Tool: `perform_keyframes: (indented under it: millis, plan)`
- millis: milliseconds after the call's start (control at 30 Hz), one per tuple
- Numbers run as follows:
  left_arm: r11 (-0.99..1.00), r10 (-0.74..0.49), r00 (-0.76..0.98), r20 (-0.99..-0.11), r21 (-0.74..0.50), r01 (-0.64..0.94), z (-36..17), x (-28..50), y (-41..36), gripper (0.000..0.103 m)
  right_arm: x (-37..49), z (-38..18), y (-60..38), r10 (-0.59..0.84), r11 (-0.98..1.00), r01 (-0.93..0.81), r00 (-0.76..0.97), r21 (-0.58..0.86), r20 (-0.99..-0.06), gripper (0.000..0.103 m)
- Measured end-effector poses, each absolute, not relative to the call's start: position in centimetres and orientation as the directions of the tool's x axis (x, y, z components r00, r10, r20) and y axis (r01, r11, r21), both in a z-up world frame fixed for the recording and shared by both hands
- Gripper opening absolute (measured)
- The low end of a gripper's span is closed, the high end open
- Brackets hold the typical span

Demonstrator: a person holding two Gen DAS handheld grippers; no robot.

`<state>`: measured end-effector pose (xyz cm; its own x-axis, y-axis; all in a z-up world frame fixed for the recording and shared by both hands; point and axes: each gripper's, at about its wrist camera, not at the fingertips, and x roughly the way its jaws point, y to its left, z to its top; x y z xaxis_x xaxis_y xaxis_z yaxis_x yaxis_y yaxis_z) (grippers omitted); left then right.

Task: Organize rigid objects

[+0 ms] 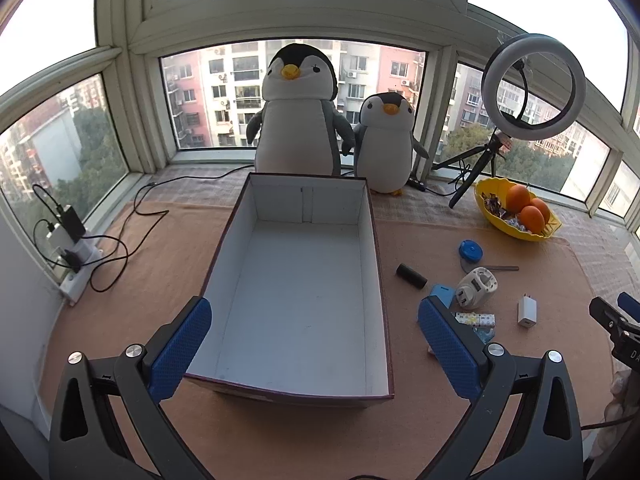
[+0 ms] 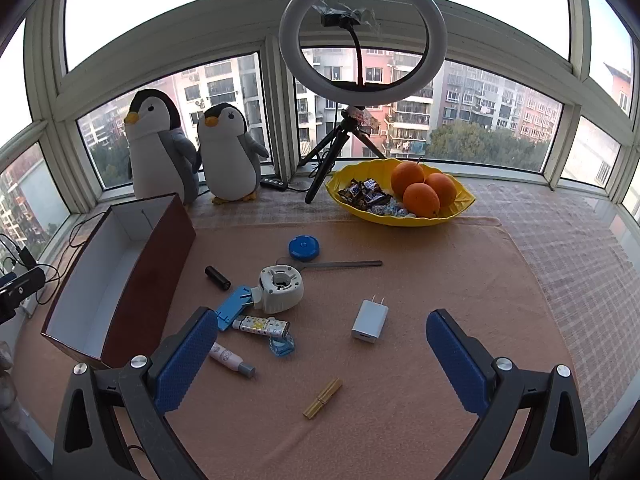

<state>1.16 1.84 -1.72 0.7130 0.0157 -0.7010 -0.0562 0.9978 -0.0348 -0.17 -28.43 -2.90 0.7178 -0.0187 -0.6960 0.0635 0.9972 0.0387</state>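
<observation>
An empty dark-red box [image 1: 376, 240] with a white inside stands on the peach cloth; my left gripper [image 1: 314, 344] hangs open above its near end. The box [image 2: 160, 264] is at the left in the right wrist view. Right of it lie a white charger [image 2: 370, 320], a white round adapter [image 2: 280, 286], a blue disc [image 2: 304, 247], a black cylinder [image 2: 217, 277], a patterned tube [image 2: 262, 327], a pink-white tube [image 2: 230, 360], a yellow clip [image 2: 322, 397] and a metal strip [image 2: 344, 265]. My right gripper [image 2: 322, 350] is open above them, holding nothing.
Two plush penguins [image 1: 298, 112] sit at the window behind the box. A ring light on a tripod [image 2: 362, 36] and a yellow bowl [image 2: 460, 204] of oranges and sweets stand at the back right. A power strip with cables [image 1: 76, 264] lies at the left edge.
</observation>
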Motion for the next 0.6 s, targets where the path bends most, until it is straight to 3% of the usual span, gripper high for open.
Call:
perform_keyframes:
  millis: [600]
  plan:
    - [0.985, 0.114, 0.642, -0.759, 0.001, -0.174, -5.1, 0.4, 7.3, 0.103, 0.9, -5.5, -31.1, 0.043, 0.987, 0.081, 0.691, 0.136, -0.721, 0.103]
